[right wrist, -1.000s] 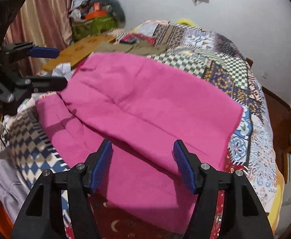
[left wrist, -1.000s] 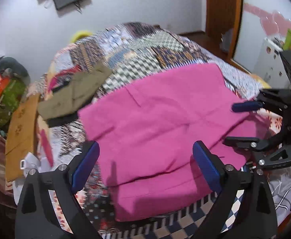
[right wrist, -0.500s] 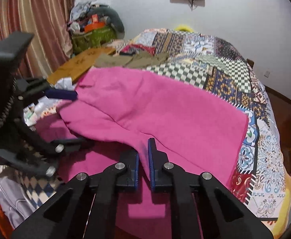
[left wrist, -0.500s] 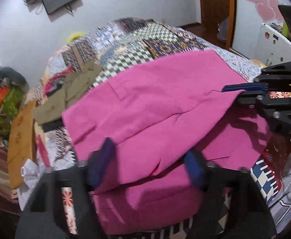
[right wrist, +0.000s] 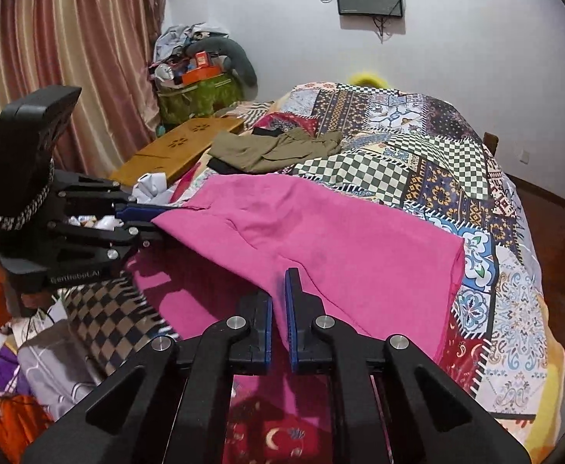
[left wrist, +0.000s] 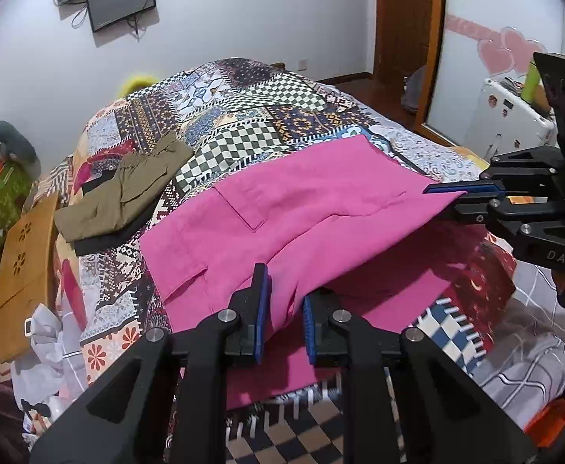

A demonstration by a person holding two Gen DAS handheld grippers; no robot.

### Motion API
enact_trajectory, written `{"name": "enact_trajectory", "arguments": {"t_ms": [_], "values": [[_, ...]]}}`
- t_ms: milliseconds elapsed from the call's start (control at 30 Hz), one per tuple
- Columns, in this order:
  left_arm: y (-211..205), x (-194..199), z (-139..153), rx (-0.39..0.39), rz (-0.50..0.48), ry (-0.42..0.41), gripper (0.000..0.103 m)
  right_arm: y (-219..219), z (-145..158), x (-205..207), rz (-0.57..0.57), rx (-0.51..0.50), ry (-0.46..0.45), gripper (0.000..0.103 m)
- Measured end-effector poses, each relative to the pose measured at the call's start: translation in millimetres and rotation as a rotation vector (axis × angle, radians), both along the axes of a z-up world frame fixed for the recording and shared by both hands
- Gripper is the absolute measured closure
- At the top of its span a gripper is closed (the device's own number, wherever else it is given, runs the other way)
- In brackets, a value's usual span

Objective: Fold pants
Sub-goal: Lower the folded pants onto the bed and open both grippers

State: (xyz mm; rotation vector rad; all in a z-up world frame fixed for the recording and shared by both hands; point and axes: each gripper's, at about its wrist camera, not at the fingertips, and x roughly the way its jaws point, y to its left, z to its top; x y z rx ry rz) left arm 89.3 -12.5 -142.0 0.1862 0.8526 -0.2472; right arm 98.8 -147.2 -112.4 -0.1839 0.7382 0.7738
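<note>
The pink pants [left wrist: 302, 208] lie across the near end of the patchwork bed [left wrist: 244, 116]. My left gripper [left wrist: 284, 301] is shut on the near edge of the upper layer and holds it lifted off the lower layer. My right gripper [right wrist: 278, 309] is shut on the same pink edge further along. In the left wrist view the right gripper [left wrist: 448, 195] shows at the right, pinching the pants' corner. In the right wrist view the left gripper [right wrist: 143, 218] shows at the left, pinching the other corner of the pants [right wrist: 321, 239].
Folded olive pants [left wrist: 124, 189] over a dark garment lie at the far left of the bed. A wooden lap table [left wrist: 23, 263] and crumpled white bags [left wrist: 46, 340] sit off the bed's left side. A white cabinet [left wrist: 510, 116] stands at the right.
Both grippers were open above the pants a second ago. They have shut on the near edge of the upper layer and raised it, opening a gap over the lower layer.
</note>
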Motion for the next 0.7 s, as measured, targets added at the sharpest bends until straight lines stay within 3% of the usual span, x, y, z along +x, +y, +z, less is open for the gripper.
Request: {"name": "enact_trajectory", "arguments": {"t_ms": [400, 567, 700], "values": [[-4.5, -14.2, -24.5, 0.02, -0.008, 0.11, 0.085, -2.4, -27.7, -10.4, 0.012, -0.059, 0.108, 0.095], [-1.3, -25.6, -13.1, 0.016, -0.013, 0.105, 0.063, -3.1, -24.1, -17.4, 0.017, -0.087, 0.124, 0.094], [4.1, -32.0, -0.6, 0.0, -0.012, 0.088, 0.062, -10.1, -13.1, -18.1, 0.004, -0.052, 0.142, 0.087]]}}
